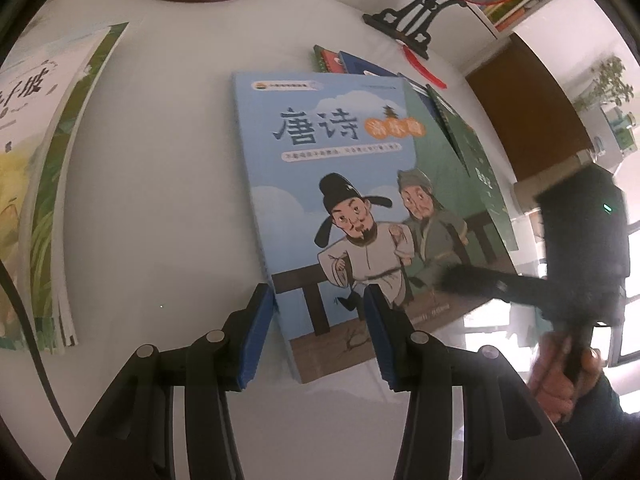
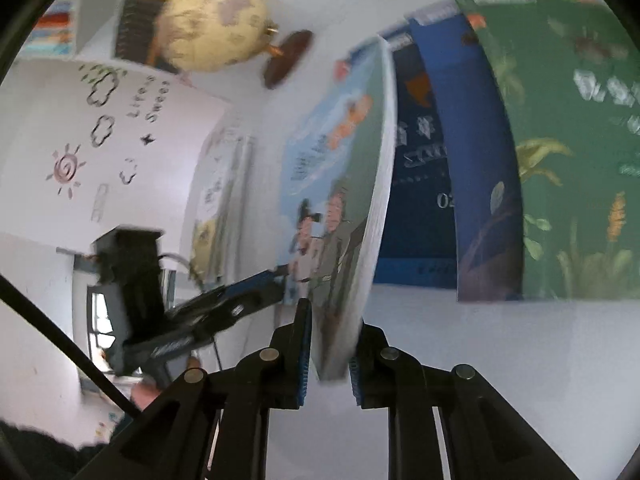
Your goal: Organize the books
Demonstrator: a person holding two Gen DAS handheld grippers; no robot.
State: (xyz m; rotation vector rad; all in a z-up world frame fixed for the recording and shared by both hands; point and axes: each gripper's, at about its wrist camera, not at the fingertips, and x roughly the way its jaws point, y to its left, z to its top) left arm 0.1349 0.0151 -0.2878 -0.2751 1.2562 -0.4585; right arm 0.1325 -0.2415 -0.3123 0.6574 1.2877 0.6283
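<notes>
Two close, downward wrist views, both on the blue book (image 1: 344,200).

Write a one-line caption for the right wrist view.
Right gripper clamps the light blue book by its edge, lifting it off the white table.

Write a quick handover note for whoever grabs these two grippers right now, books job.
Right gripper: shut on the light-blue book, pinching its page edge near one corner.
Left gripper: open, astride that book's near corner, gripping nothing.
Blue book and green book lie flat beneath it on the white table; another stack sits at the left.
Done: top book gripped.
Left: move it and sort the rest.
</notes>
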